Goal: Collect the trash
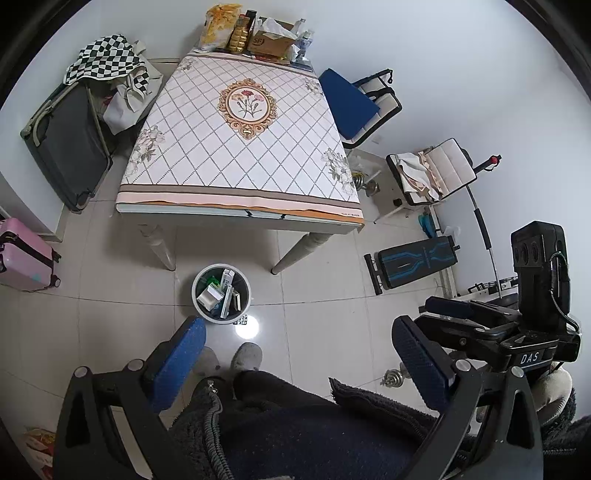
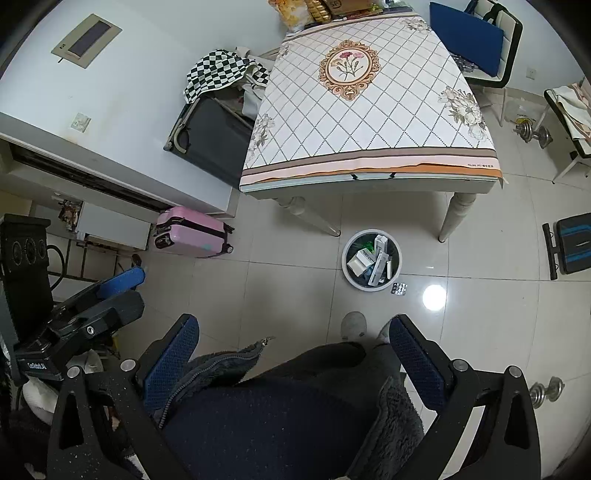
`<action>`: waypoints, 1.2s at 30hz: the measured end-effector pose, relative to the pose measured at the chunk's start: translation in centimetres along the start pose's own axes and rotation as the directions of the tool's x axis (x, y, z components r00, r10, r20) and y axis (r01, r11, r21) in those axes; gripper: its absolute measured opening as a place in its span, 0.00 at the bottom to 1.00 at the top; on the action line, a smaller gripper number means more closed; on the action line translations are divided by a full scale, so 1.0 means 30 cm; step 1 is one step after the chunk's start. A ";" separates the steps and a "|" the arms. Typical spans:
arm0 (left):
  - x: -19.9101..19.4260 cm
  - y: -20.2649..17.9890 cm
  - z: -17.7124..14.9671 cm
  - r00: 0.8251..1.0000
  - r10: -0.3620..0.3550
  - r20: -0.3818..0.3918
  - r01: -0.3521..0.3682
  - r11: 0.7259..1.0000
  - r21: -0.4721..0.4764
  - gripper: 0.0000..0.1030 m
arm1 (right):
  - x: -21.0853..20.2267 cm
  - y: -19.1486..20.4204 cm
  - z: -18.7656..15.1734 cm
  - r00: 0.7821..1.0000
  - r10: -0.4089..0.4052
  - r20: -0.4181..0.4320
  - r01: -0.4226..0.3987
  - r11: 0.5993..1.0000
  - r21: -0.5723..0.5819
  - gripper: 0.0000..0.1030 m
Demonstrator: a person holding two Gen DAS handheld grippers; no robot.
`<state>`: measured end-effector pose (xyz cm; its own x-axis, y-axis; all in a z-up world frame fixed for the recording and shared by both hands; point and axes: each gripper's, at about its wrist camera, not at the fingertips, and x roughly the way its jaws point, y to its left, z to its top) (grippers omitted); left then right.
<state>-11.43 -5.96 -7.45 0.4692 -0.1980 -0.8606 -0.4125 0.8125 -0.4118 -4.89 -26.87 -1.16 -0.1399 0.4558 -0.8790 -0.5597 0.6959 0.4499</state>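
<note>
The bin [image 1: 221, 293] [image 2: 371, 260] stands on the tiled floor just in front of the table's [image 1: 240, 147] [image 2: 369, 122] near edge, between its two front legs, and holds several cartons [image 1: 212, 295] [image 2: 364, 260] standing and leaning at angles. A blister pack [image 1: 242, 320] [image 2: 399, 288] lies on the floor touching or just beside the bin's base, on the side nearer the person. A bright light reflection sits on the tiles just past the pack. Two slippered feet [image 1: 246, 355] [image 2: 354, 325] stand near the bin, on the same side. The left gripper [image 1: 299, 365] is spread wide, holding nothing, above the person's dark fleece, well apart from the bin. The right gripper [image 2: 293, 363] is likewise spread wide and empty, also well apart from the bin. Beyond the bin, the table's patterned cloth is bare in the middle; a box [image 1: 271, 43] and snack bags [image 1: 219, 26] crowd its far edge. A pink suitcase [image 1: 24, 254] [image 2: 192, 236] lies to the bin's left, a weight bench [image 1: 413, 264] [image 2: 570, 243] to its right.
</note>
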 end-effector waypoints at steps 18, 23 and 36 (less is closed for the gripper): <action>-0.019 0.011 -0.017 1.000 -0.003 -0.012 0.003 1.000 0.027 1.00 | -0.008 -0.001 -0.016 1.000 0.005 0.002 -0.005 1.000 0.001 1.00; -0.015 0.015 -0.021 1.000 -0.007 -0.017 0.007 1.000 0.023 1.00 | -0.012 -0.007 -0.024 1.000 -0.001 -0.001 0.001 1.000 0.003 1.00; 0.012 0.010 -0.023 0.999 0.007 -0.036 -0.006 1.000 0.018 1.00 | -0.021 -0.022 -0.027 1.000 -0.026 -0.003 0.026 0.999 0.018 1.00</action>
<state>-11.92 -6.16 -8.11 0.4379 -0.2122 -0.8736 -0.4014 0.8234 -0.4012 -5.09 -28.05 -1.02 -0.1272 0.4360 -0.8909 -0.5480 0.7178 0.4295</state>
